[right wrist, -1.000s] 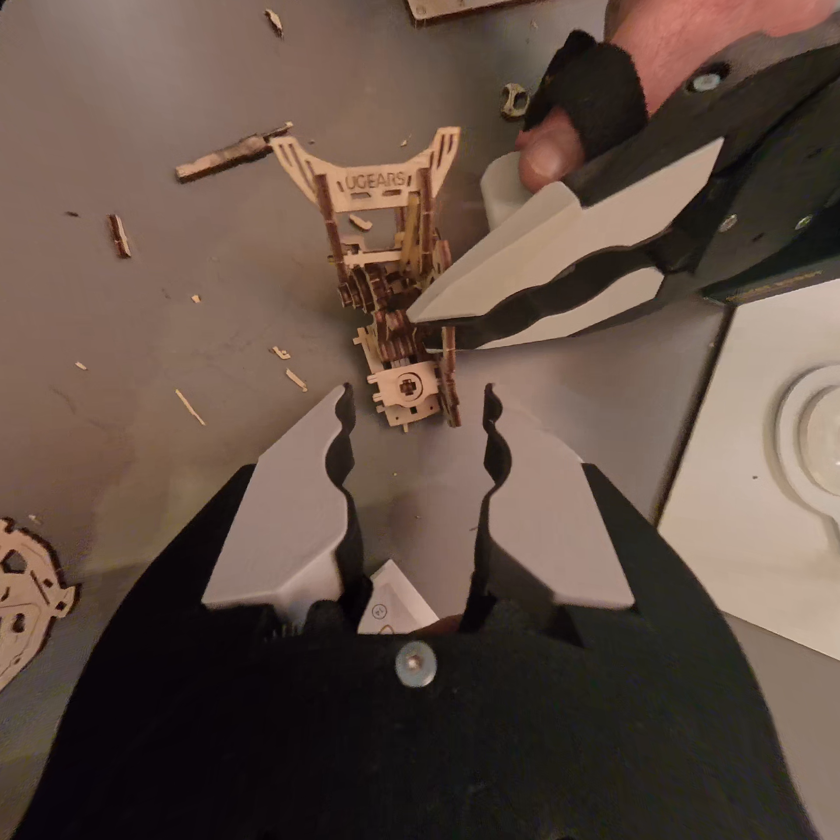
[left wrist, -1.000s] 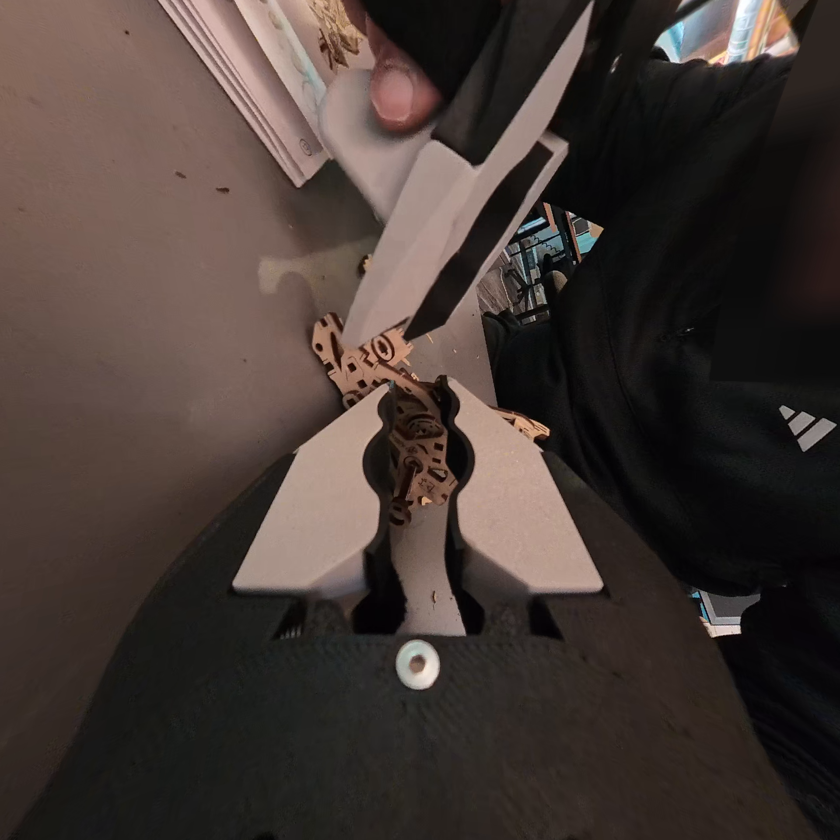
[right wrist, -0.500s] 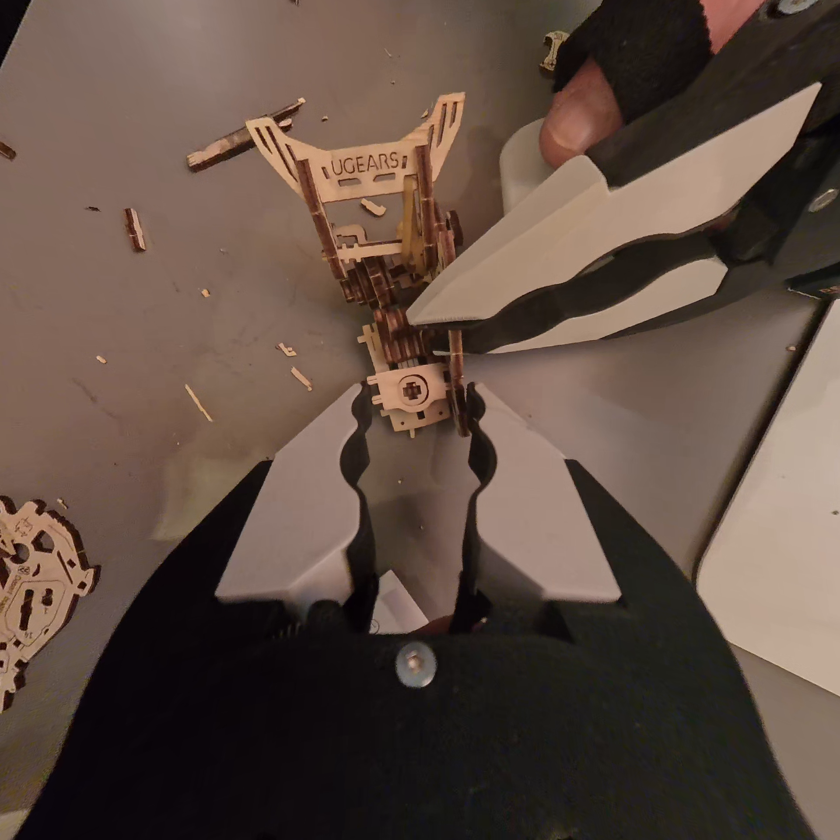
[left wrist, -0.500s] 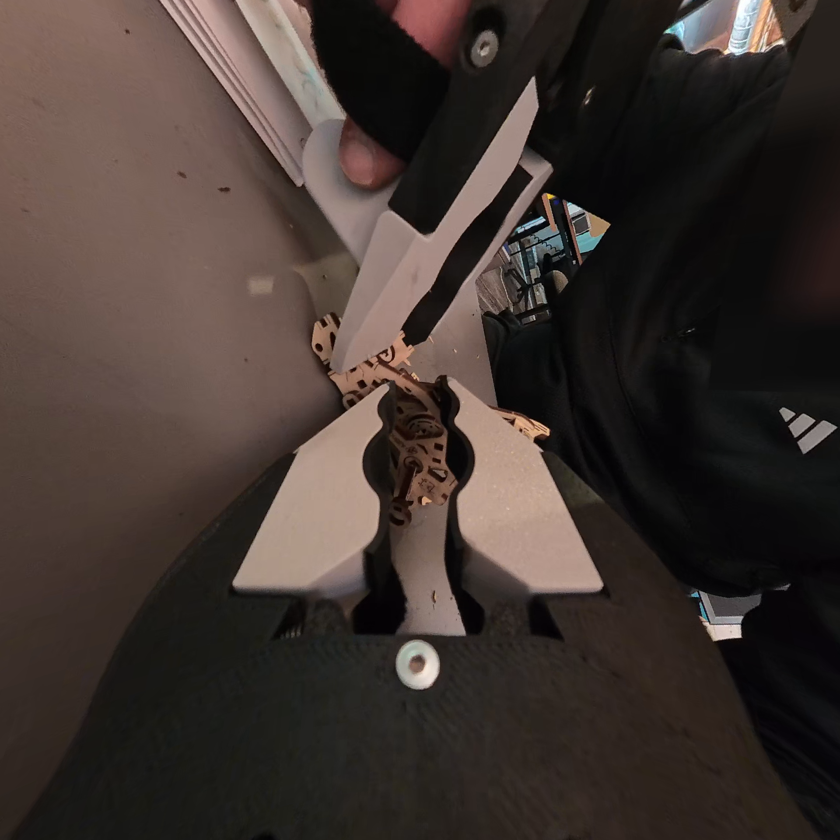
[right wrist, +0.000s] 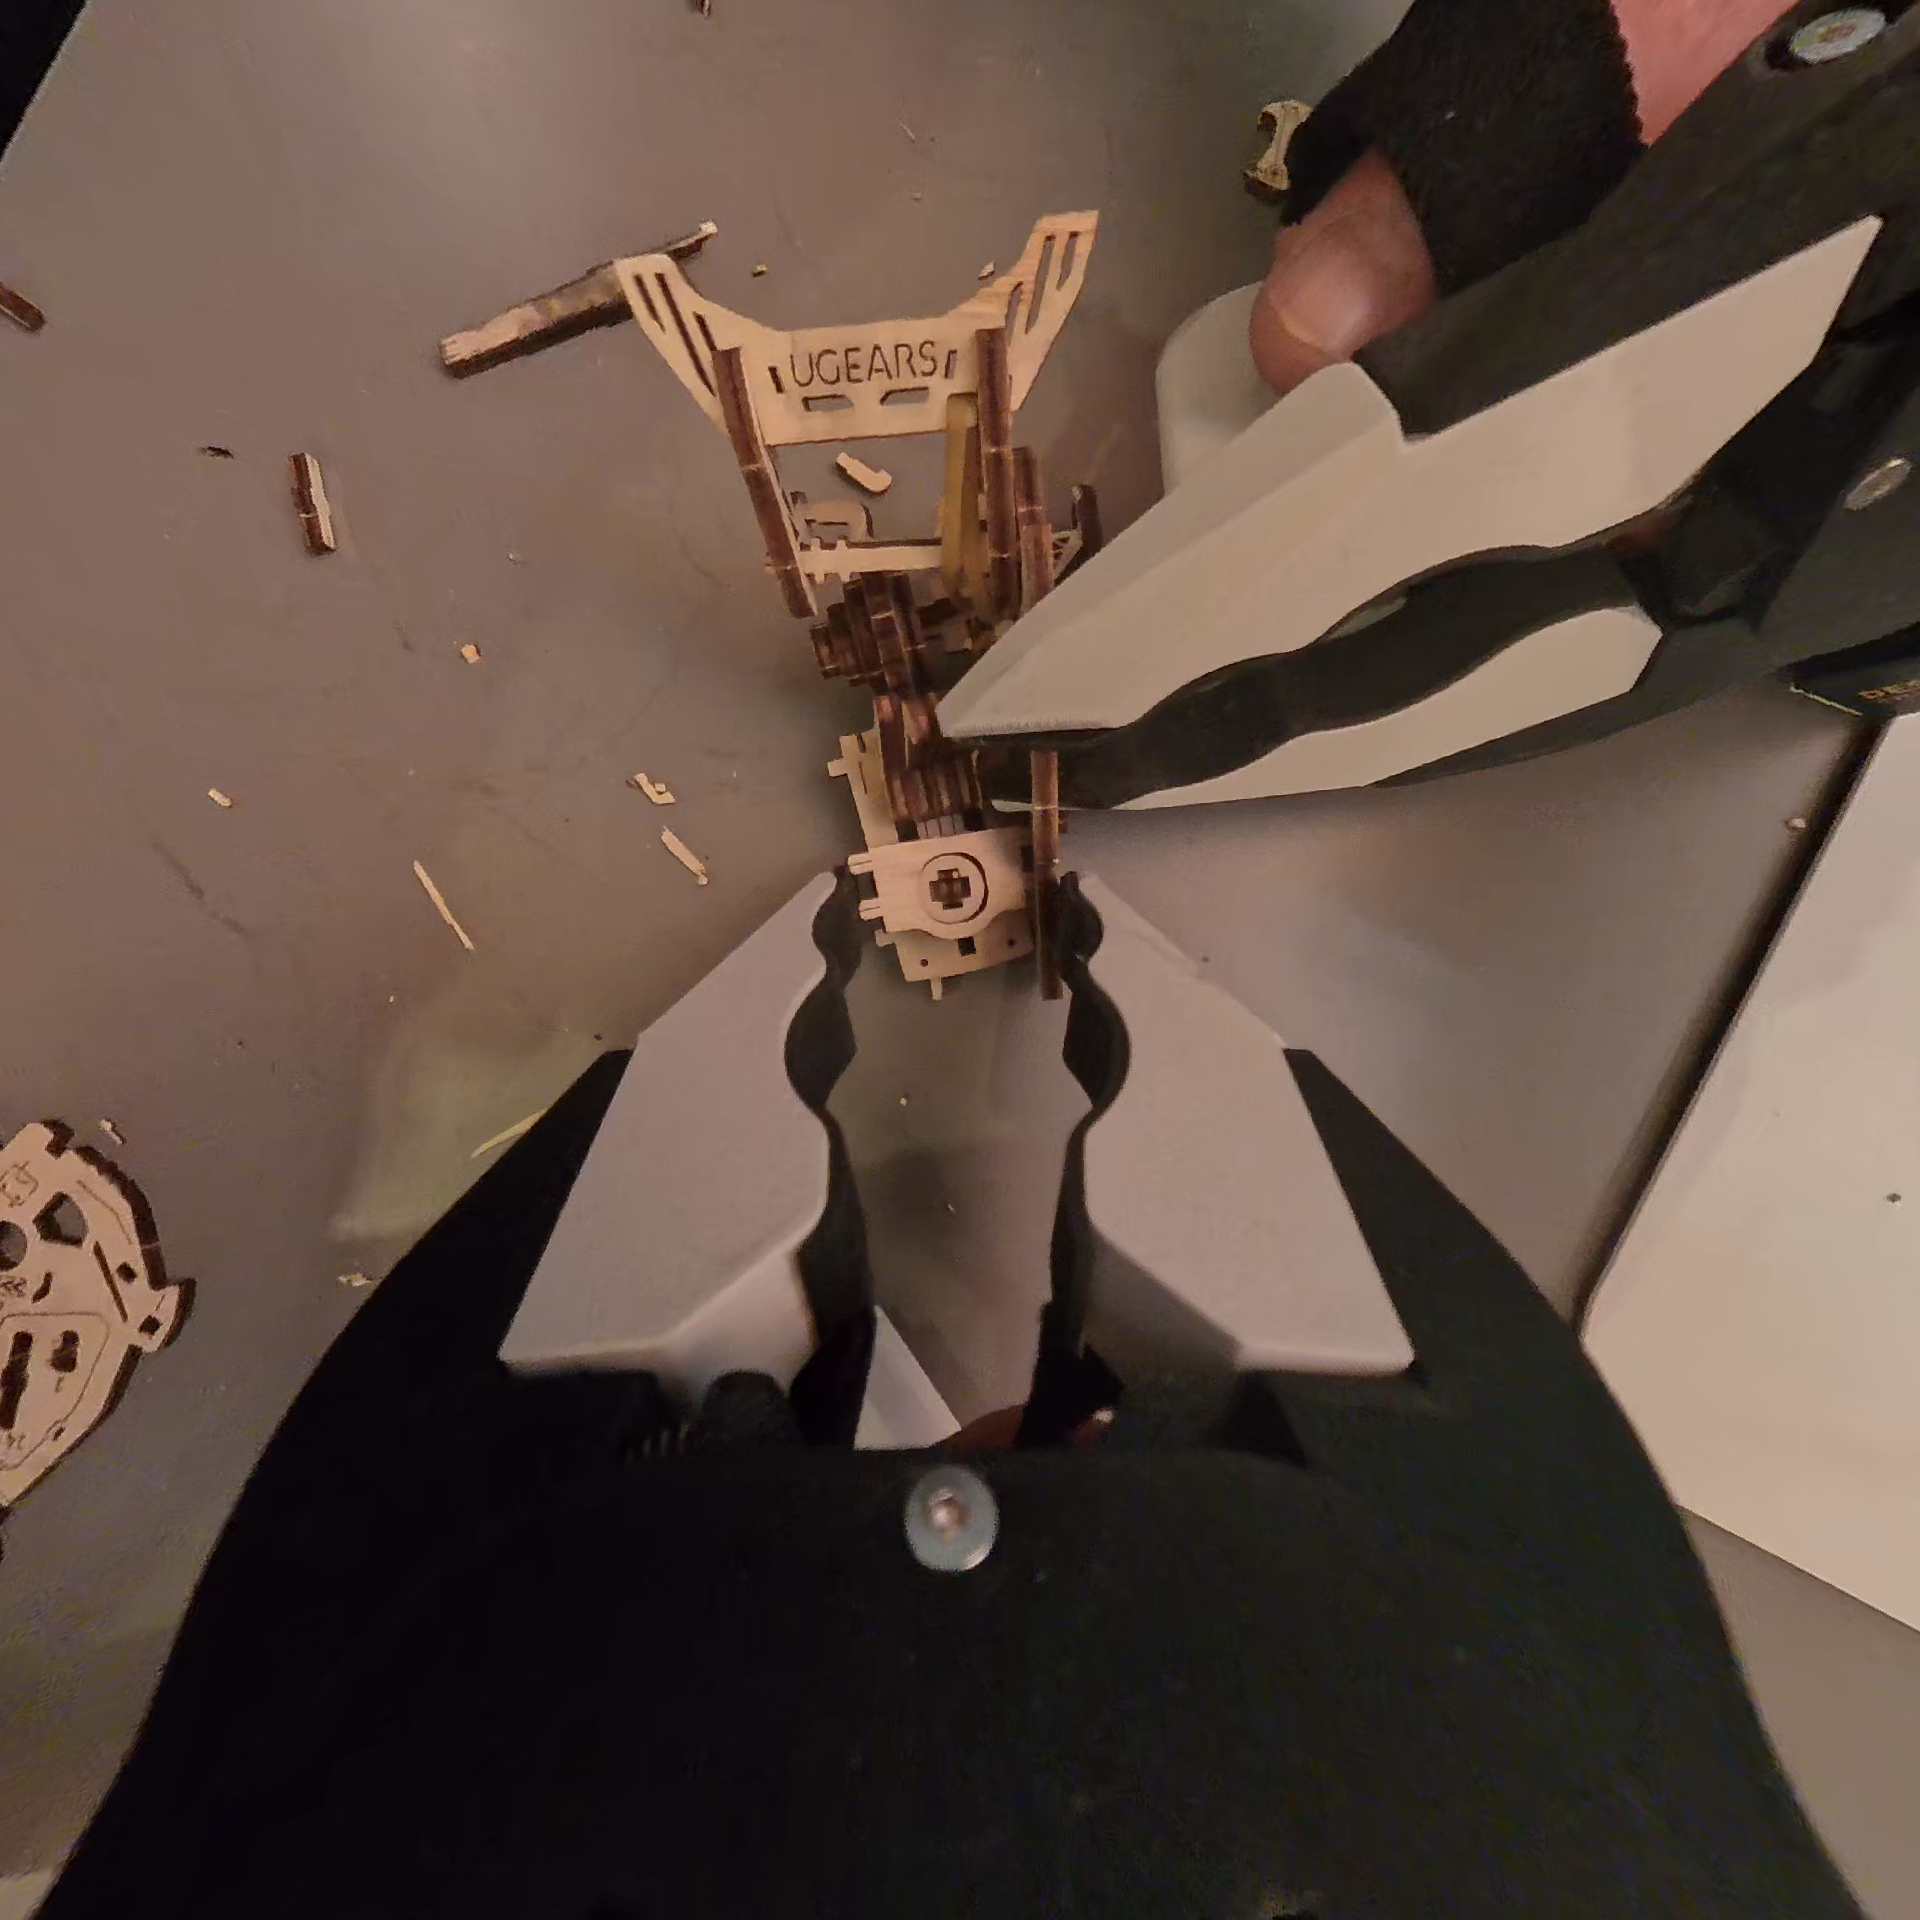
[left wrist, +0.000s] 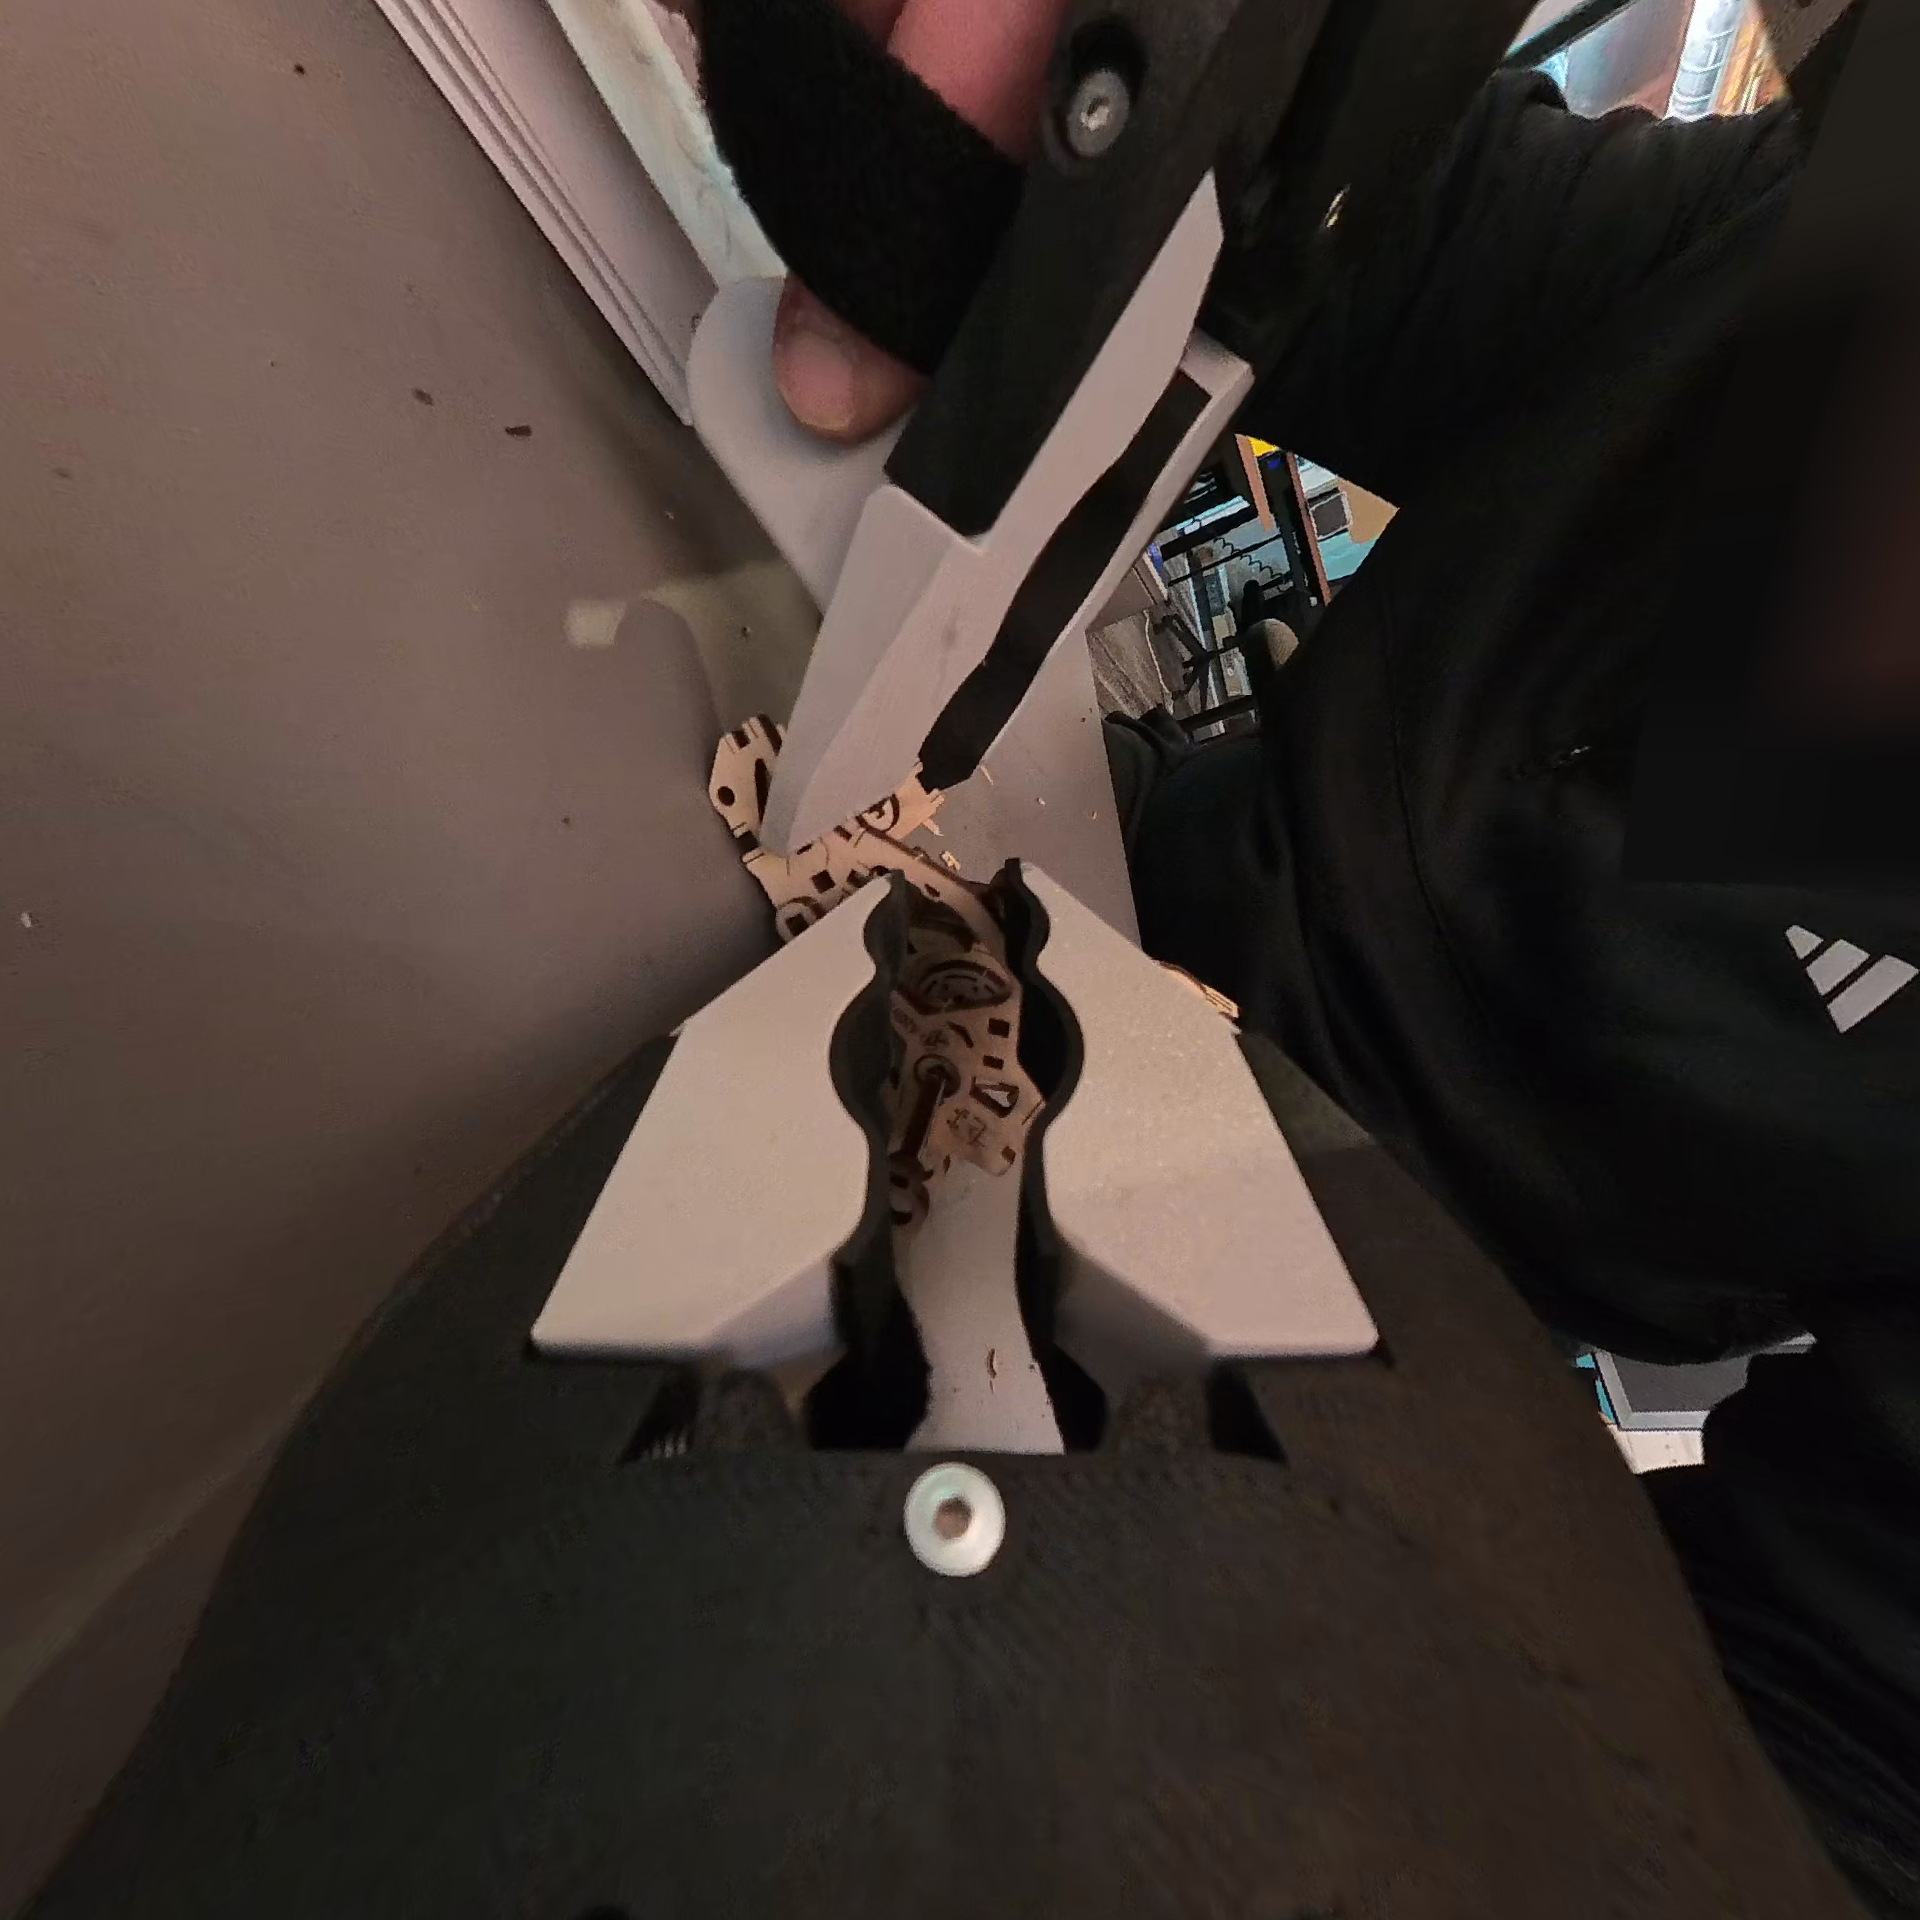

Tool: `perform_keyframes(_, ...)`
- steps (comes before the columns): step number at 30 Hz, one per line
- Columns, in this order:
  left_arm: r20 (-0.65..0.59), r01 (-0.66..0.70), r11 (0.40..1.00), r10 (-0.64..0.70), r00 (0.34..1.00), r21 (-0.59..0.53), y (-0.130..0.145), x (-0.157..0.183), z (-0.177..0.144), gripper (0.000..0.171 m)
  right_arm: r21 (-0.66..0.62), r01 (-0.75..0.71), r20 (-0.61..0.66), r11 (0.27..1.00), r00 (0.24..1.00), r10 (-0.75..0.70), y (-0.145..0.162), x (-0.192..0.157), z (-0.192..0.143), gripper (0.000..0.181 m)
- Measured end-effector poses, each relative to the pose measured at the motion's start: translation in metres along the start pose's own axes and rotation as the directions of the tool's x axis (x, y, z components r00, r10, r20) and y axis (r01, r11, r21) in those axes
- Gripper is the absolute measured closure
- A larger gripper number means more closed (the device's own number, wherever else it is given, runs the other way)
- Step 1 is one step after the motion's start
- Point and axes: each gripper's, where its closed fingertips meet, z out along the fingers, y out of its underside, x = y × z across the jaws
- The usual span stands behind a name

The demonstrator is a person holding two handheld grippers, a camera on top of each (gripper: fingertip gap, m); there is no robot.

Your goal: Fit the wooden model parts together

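A half-built wooden model with a winged plate at its far end stands on the grey table. My right gripper has its fingertips pressed on both sides of the model's near block with the cross-shaped hole. My left gripper comes in from the right and is shut on the model's middle. In the left wrist view the model is clamped between the left gripper's fingers, and the right gripper reaches down from above onto its far end.
A flat cut wooden part lies at the left edge. Wood scraps and splinters are scattered on the table. A white board lies to the right. A white booklet stack and the person's black jacket are close by. Less than 4 cm separates the two grippers' tips.
My right gripper moved forward and narrowed from wide open until its tips touch the model's near block. The left gripper kept its hold on the model.
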Motion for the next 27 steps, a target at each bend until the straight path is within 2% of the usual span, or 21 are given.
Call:
perform_keyframes(9, -0.007, 0.038, 0.999, -0.038, 0.999, 0.008, -0.001, 0.001, 0.001, 0.155, -0.003, -0.007, -0.022, 1.000, 1.000, 0.007, 0.000, -0.001, 0.000, 0.145)
perform_keyframes(15, -0.016, 0.083, 0.994, -0.082, 0.997, 0.077, -0.002, 0.007, -0.006, 0.134, 0.001, -0.022, -0.020, 1.000, 1.000, 0.022, 0.001, 0.000, 0.000, 0.145)
perform_keyframes(17, 0.010, 0.087, 0.989, -0.089, 0.996, 0.117, -0.002, 0.007, -0.012, 0.117, 0.000, -0.021, -0.020, 1.000, 1.000, 0.021, 0.000, 0.000, 0.000, 0.145)
perform_keyframes(19, 0.005, 0.097, 0.986, -0.099, 0.995, 0.135, 0.002, 0.010, -0.016, 0.112, 0.003, -0.023, -0.018, 1.000, 1.000, 0.023, 0.000, 0.000, 0.000, 0.145)
perform_keyframes(24, 0.040, 0.011, 0.982, -0.019, 0.999, 0.191, 0.014, 0.025, -0.024, 0.104, 0.012, -0.033, -0.015, 0.999, 0.999, 0.033, 0.001, 0.000, -0.001, 0.145)
perform_keyframes(27, 0.147, -0.102, 0.970, 0.070, 0.987, 0.221, 0.026, 0.031, -0.028, 0.109, 0.019, -0.048, -0.014, 0.999, 0.999, 0.049, 0.001, 0.000, -0.002, 0.145)
